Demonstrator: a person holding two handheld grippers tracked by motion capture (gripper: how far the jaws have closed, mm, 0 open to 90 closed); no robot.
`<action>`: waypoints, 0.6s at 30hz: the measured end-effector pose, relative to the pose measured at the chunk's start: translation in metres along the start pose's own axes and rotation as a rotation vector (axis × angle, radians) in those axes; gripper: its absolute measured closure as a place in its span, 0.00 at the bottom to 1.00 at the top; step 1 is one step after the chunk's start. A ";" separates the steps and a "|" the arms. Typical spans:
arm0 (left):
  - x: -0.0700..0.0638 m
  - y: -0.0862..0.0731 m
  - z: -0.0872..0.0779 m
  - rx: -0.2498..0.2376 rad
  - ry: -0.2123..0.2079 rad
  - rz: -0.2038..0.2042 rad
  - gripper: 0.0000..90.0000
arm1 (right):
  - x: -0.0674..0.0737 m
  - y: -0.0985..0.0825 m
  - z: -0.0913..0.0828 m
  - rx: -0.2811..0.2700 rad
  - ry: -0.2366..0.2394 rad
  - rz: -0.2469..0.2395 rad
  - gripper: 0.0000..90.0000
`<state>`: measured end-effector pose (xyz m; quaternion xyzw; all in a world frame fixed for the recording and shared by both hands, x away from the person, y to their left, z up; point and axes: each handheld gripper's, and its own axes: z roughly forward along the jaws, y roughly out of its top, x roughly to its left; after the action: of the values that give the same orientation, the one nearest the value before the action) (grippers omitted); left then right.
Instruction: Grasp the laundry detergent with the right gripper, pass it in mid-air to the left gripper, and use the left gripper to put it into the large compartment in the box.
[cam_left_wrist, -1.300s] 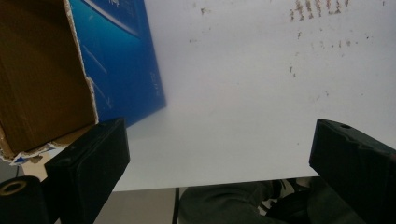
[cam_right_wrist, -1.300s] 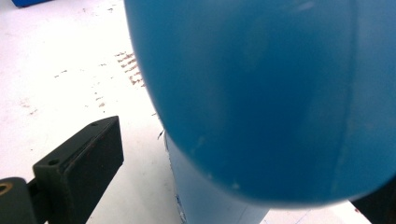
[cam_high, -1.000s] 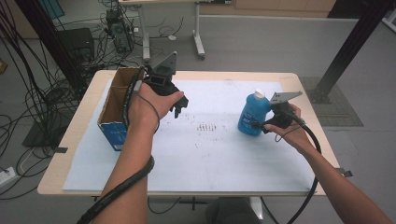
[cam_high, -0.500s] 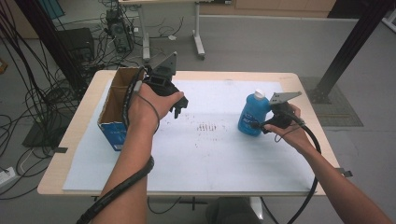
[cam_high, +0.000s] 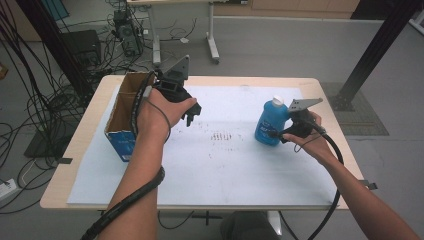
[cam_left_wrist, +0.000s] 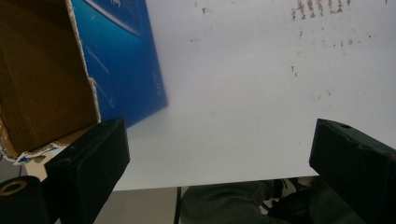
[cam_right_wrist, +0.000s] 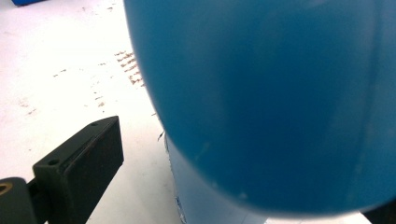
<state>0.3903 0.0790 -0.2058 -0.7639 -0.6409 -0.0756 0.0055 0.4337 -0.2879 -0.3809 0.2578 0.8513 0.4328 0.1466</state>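
Observation:
A blue plastic bottle (cam_high: 270, 124) with a white cap stands upright on the white sheet at the right. My right gripper (cam_high: 281, 134) is at its near-right side, open, its jaws on either side of the bottle's body. In the right gripper view the bottle (cam_right_wrist: 271, 93) looms very close; a strip of sheet shows between it and the left finger (cam_right_wrist: 79, 168), and the other finger is almost hidden. My left gripper (cam_high: 192, 116) hangs above the sheet beside the open cardboard box (cam_high: 125, 107), open and holding nothing. The left gripper view shows its fingers (cam_left_wrist: 88, 168) wide apart over bare sheet.
The box (cam_left_wrist: 46, 70), brown inside and blue outside, stands at the table's left edge. A white sheet (cam_high: 225, 165) covers most of the wooden table and carries a patch of small brown marks (cam_high: 222, 136). Cables, table legs and a black post lie on the floor beyond.

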 end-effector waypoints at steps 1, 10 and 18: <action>0.000 0.000 0.000 0.001 -0.001 0.001 0.06 | 0.000 0.000 0.000 0.002 0.003 0.002 0.03; 0.002 -0.002 0.002 0.003 0.001 -0.004 0.06 | 0.001 0.000 0.001 0.001 0.001 0.008 0.04; 0.001 -0.001 0.003 0.004 0.001 -0.002 0.06 | 0.000 -0.001 0.001 0.004 -0.002 0.008 0.08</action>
<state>0.3898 0.0802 -0.2084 -0.7631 -0.6419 -0.0745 0.0072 0.4337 -0.2871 -0.3823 0.2620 0.8508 0.4317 0.1450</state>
